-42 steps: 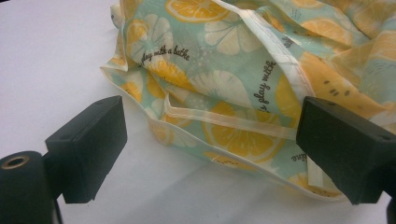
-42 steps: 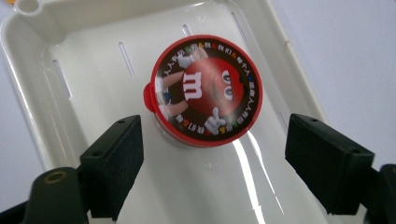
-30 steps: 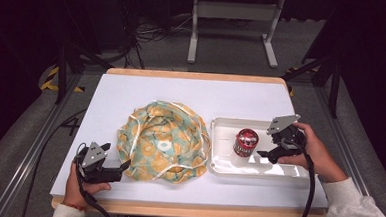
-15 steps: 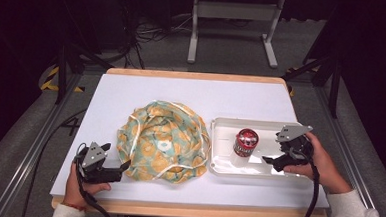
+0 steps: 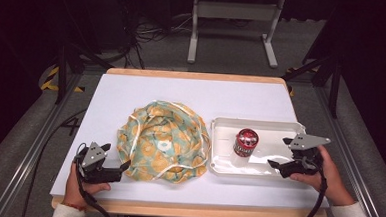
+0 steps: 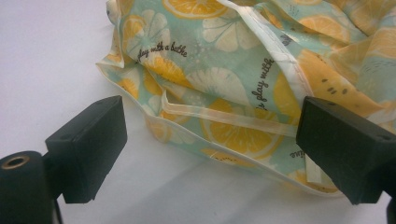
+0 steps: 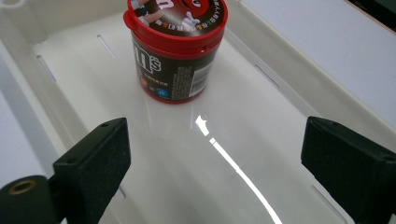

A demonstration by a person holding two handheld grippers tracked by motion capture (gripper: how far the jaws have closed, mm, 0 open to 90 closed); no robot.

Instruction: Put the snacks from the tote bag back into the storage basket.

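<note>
A red-lidded dark candy can [image 5: 246,141] stands upright in the white tray [image 5: 260,123]. In the right gripper view the can [image 7: 175,51] is ahead of the jaws, apart from them. My right gripper [image 5: 279,153] hovers over the tray's right end. Its jaws have just been opening and stand wide with nothing between them [image 7: 215,158]. A crumpled cloth bag printed with orange slices [image 5: 163,139] lies mid-table. My left gripper [image 5: 116,157] rests at the bag's near-left edge, open, with the bag's hem [image 6: 229,119] lying just ahead between the jaws, untouched.
The white table top [image 5: 192,93] has free room behind the bag and at the far left. The tray's wall [image 7: 280,70] runs close on the right of the can. Dark floor, cables and a metal stand lie beyond the table's far edge.
The right gripper has drawn back from the can toward the tray's right end and dropped a little, its jaws now wider apart. The left gripper, bag and can have not moved.
</note>
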